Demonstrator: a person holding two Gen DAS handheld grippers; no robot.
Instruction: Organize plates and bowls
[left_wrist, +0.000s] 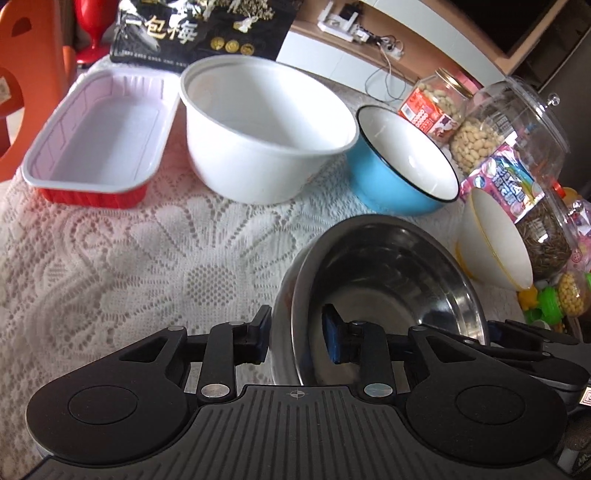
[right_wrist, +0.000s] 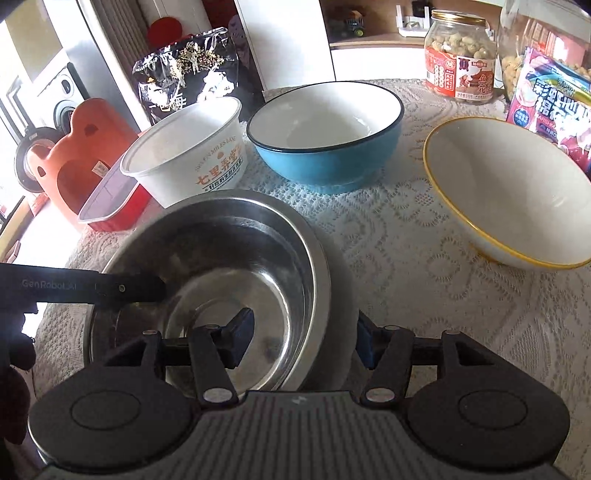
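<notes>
Both grippers straddle the rim of the stainless steel bowl (right_wrist: 207, 280), one finger inside and one outside on each side. Left gripper (left_wrist: 297, 341): the jaws bracket the bowl's left wall with a visible gap, not clamped, released. Right gripper (right_wrist: 306, 341): the jaws are spread wide across the bowl's right wall, pads clear of the metal, also released. The steel bowl sits directly under and ahead of both grippers on the lace tablecloth (right_wrist: 424, 295).

Handling, judged: the steel bowl is stiff, fairly light, slick and polished, so the pads may slip; take it at the rolled rim, pinching the wall squarely. It will not break if dropped, only clatter.

Ahead of the right gripper:
- blue enamel bowl (right_wrist: 325, 147), straight ahead; rigid, chip-prone, take it by the rim.
- white bowl with yellow rim (right_wrist: 502, 192), ahead-right; probably ceramic, heavier, fragile.
- white paper noodle bowl (right_wrist: 188, 155), ahead-left; very light, thin wall, will deform if squeezed.
- red plastic tray (left_wrist: 99, 136), far ahead-left of the left gripper; light, flexible.

Counts: four bowls, one tray, no plates seen. Also two peanut jars (right_wrist: 460, 55) and a black snack bag (right_wrist: 188, 70).
</notes>
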